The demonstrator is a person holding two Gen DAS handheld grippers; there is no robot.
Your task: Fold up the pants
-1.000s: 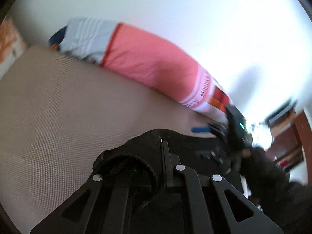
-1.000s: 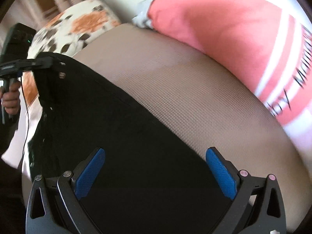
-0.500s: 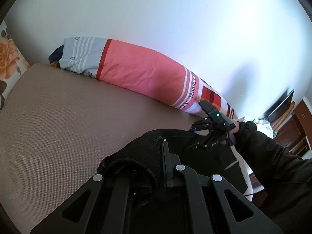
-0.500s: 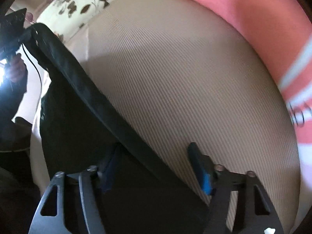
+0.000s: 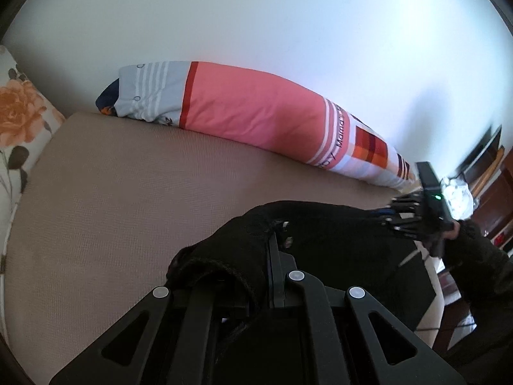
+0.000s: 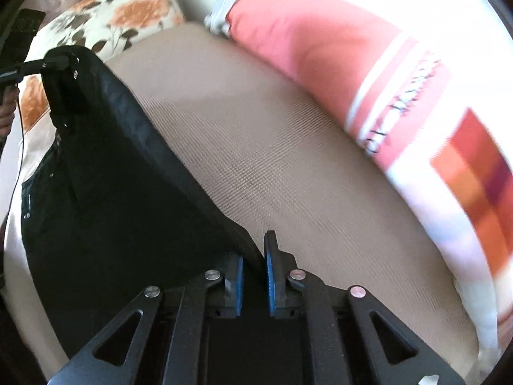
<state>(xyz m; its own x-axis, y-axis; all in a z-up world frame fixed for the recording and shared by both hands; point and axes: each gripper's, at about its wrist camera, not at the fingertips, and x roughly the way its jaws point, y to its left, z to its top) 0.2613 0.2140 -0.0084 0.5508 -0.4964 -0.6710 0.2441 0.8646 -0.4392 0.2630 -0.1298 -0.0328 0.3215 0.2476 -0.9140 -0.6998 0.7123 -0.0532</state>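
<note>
Black pants [image 6: 105,186] hang stretched between my two grippers above a beige bed [image 6: 272,147]. My right gripper [image 6: 255,256] is shut on the pants' upper edge, blue pads pinching the cloth. My left gripper [image 5: 272,247] is shut on the other end of that edge, and the bunched black cloth [image 5: 243,240] covers its fingers. The left gripper shows at the top left of the right wrist view [image 6: 54,62]. The right gripper shows at the right of the left wrist view [image 5: 389,216], shut on the pants.
A long pink and striped bolster [image 5: 256,112] lies along the white wall at the back of the bed [image 5: 128,192]. A floral pillow [image 6: 128,16] sits at the bed's head. Dark wooden furniture [image 5: 493,192] stands past the bed's right end.
My right gripper has gone from wide open to shut on the pants' edge. Both grippers now hold the edge taut, and the two ends have moved apart.
</note>
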